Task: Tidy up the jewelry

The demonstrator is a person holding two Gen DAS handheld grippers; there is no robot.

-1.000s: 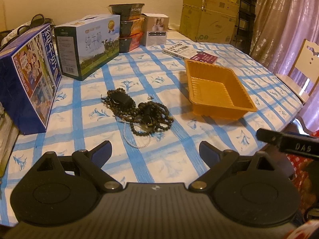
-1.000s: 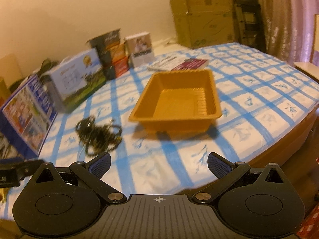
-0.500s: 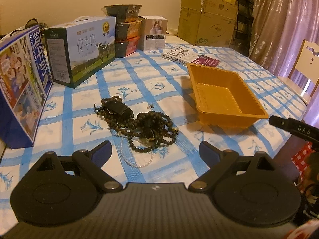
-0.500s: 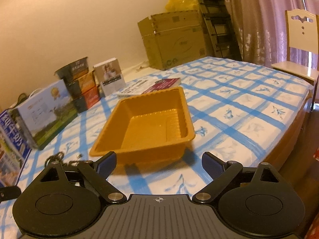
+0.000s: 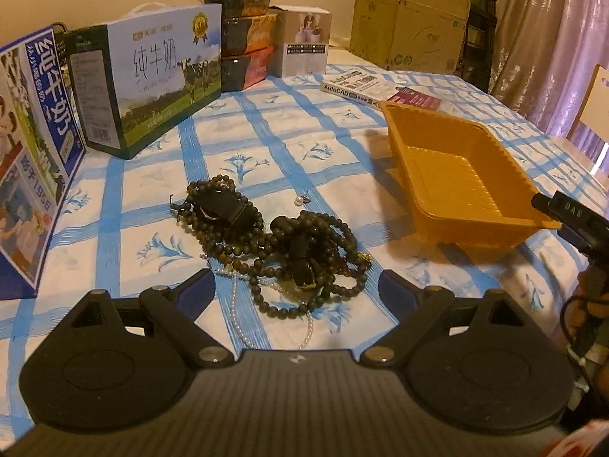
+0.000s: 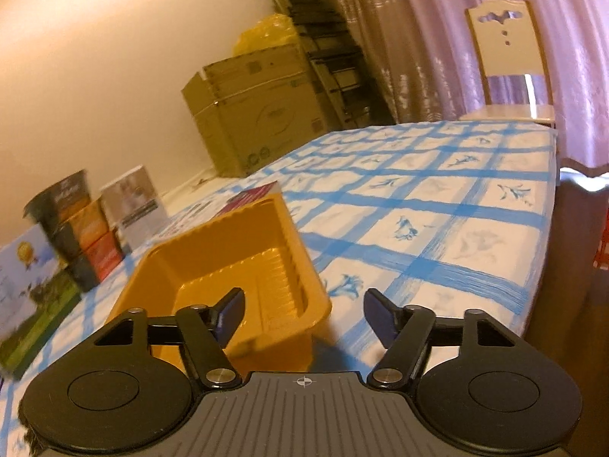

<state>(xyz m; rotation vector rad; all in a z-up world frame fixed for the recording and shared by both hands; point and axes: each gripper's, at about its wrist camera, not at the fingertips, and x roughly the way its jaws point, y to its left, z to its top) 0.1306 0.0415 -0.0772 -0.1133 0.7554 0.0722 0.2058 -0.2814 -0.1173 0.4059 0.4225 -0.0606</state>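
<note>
**Jewelry heap and tray on checked cloth**

Left wrist view. Left gripper [image 5: 297,285]: fingers spread wide, holding nothing, poised over the near end of the heap. Bead heap [image 5: 274,240]: one tangle of dark bead strands with black bands, lying on the tablecloth [image 5: 274,144]; its long axis runs from far left to near right. Strand count cannot be told. Pearl string [image 5: 243,323]: one, white, looping out of the heap's near edge toward the gripper. Small pearl piece [image 5: 300,200]: one, apart from the heap on its far side. Tray [image 5: 456,175]: one, orange, empty, right of the heap and well apart; long axis runs away from the camera. Milk cartons: two, one green [image 5: 152,76], one blue [image 5: 34,152], at left. Book [image 5: 361,85]: one, beyond the tray.

Right wrist view. Right gripper [image 6: 302,314]: fingers wide apart, empty, the left finger in front of the tray's [image 6: 228,251] near corner. Tray's long axis runs up and right, away from the camera. Chair [image 6: 510,68]: one, seen whole only here. The jewelry shows only in the left view.
</note>
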